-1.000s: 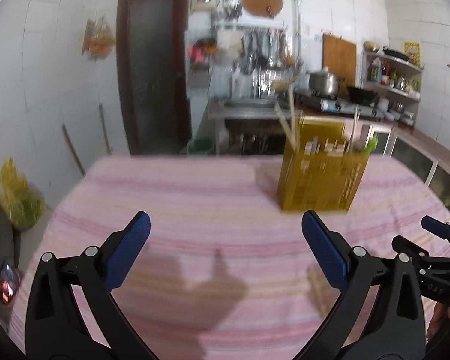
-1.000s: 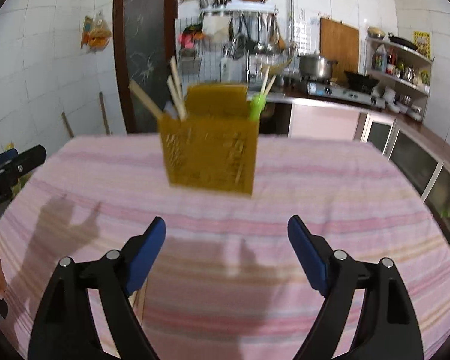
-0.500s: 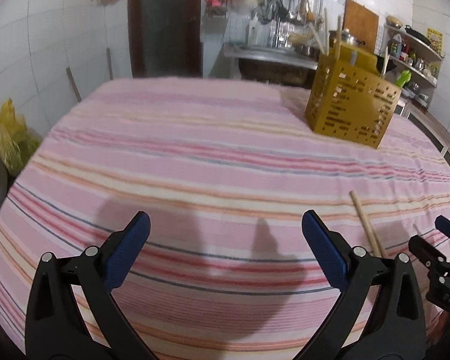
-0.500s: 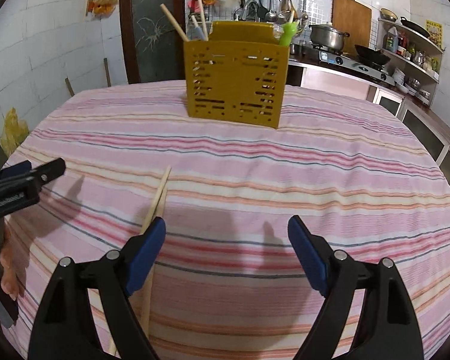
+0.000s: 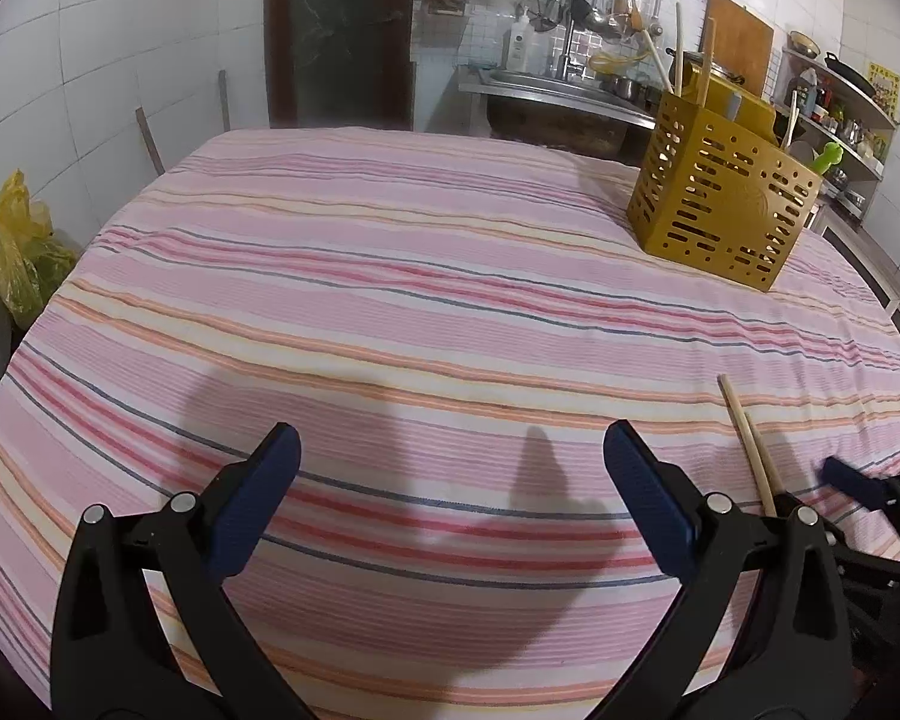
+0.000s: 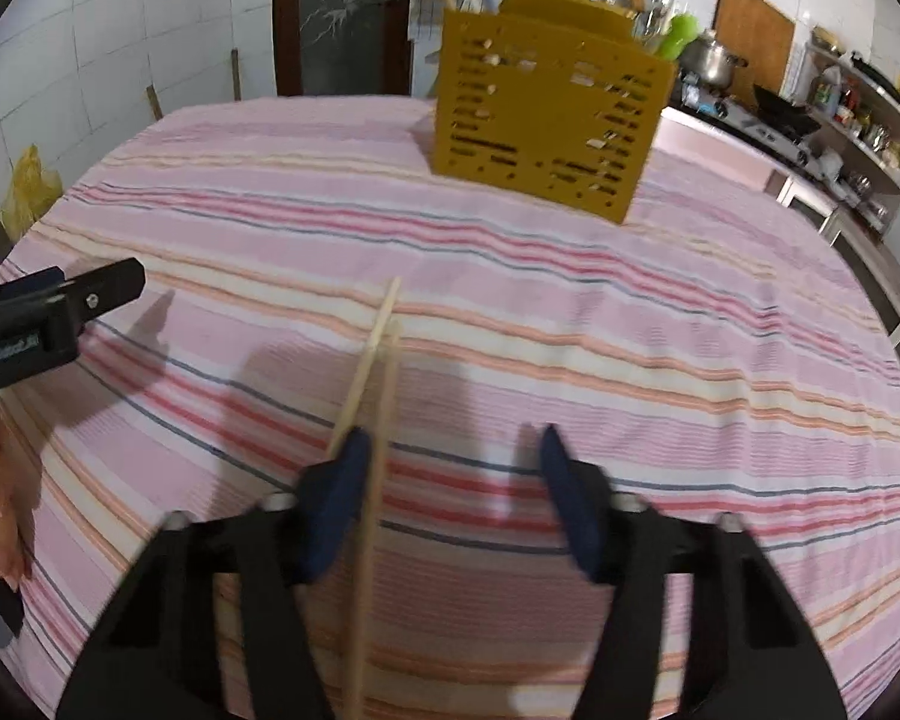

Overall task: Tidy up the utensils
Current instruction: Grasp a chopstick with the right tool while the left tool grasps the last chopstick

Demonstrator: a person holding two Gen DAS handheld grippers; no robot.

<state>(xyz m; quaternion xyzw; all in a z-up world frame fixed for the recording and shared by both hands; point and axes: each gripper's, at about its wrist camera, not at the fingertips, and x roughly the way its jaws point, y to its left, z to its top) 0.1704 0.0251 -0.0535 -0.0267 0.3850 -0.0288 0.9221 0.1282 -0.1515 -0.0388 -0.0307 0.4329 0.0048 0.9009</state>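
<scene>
The left gripper [image 5: 450,480] with black arms and blue pads is spread wide above the pink striped tablecloth [image 5: 390,276] and holds nothing. The right gripper [image 6: 450,498] is also apart, a little narrower, low over the cloth at the near side. A pair of pale wooden chopsticks [image 6: 375,384] lies on the cloth; the sticks pass just beside the left blue pad [image 6: 336,498] of the right gripper, one on each side of it, so only one stick is in the gap between the jaws. If the pad touches them I cannot tell, because this view is blurred. The yellow perforated plastic utensil holder [image 5: 723,213] stands far on the table, to the right, with several wooden sticks and a green-tipped utensil [image 5: 827,155] upright inside it.
</scene>
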